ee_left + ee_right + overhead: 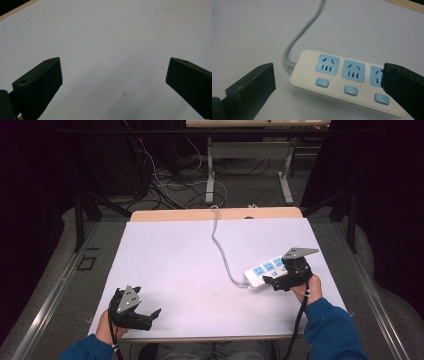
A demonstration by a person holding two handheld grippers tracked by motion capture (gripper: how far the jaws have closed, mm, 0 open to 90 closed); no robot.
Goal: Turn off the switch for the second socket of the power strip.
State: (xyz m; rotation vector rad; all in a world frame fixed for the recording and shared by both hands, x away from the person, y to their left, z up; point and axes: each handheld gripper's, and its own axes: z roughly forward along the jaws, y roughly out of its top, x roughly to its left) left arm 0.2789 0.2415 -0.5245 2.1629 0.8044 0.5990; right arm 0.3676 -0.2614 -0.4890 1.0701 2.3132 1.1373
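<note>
- Reaching step: right gripper (328, 82) is held wide open over power strip (342, 77), nothing gripped; strip lies between and just beyond its jaws.
- Left gripper (113, 75) is held open, empty.
- Next judged: lowering, then closure across strip.

A white plastic power strip with blue sockets (265, 270) lies on the white rectangular table (175, 265), near its right edge and about midway between the far and near edges. Its grey round cord (220, 247) runs from the strip's left end across the surface to the middle of the far edge. The right gripper (274, 281) sits at the strip's near side. The left gripper (152, 315) rests at the near left corner, well apart from the strip.
</note>
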